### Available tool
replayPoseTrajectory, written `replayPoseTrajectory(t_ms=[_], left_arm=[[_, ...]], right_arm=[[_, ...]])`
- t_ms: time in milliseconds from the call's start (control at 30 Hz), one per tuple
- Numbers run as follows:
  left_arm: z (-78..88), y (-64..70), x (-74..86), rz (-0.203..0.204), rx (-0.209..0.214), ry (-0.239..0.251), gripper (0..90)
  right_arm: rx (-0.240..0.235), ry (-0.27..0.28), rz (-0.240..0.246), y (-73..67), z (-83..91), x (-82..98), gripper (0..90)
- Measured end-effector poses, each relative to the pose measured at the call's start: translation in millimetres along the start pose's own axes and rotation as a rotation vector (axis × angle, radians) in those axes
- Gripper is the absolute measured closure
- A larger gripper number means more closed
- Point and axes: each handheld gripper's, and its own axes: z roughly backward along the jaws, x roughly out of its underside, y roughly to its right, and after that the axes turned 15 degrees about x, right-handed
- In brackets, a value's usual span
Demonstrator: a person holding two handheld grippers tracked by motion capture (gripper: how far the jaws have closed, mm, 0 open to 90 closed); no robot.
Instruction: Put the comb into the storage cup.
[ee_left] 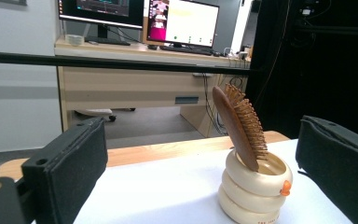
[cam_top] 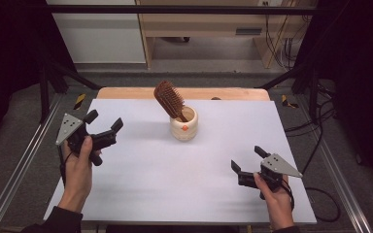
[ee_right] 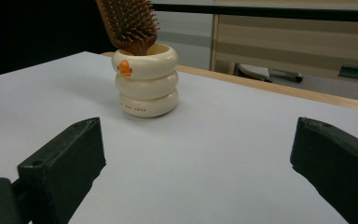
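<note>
Hairbrush (cam_top: 169, 99) is being kept handle-down, leaning, in the cream cup (cam_top: 183, 127) mid-tabletop (cam_top: 141, 184); both grippers' jaws are being held spread, empty; the head should be pinched and lifted straight.

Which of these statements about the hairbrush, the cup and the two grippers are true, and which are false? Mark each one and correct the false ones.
1. The hairbrush stands handle-down in the cup. True.
2. The cup lies on its side. False: it stands upright on the table.
3. The left gripper is shut on the hairbrush. False: it is open and apart from it.
4. The right gripper is open and holds nothing. True.
5. The hairbrush stands straight up. False: it leans to one side.
</note>
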Motion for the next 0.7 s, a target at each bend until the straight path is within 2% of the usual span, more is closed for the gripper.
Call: replayPoseTrajectory(t_ms=[267,433,600,700], left_arm=[[22.1,-2.8,-6.1,-0.036,-0.007,-0.009,1.8],[35.6,-6.0,-7.8,-0.042,-0.015,0.007,1.7],[46.6,-7.6,-5.0,-0.043,-0.024,0.009,1.6],[53.3,-7.6,-0.3,-0.059,-0.030,-0.002,1.6]], right_arm=[[0.013,0.007,0.002,9.0,12.5,-1.0,3.0],[0.026,0.014,0.003,17.3,19.1,0.7,2.9],[0.045,0.016,-0.015,24.9,22.9,6.3,2.9],[0.047,0.012,-0.023,28.0,21.8,11.4,2.9]])
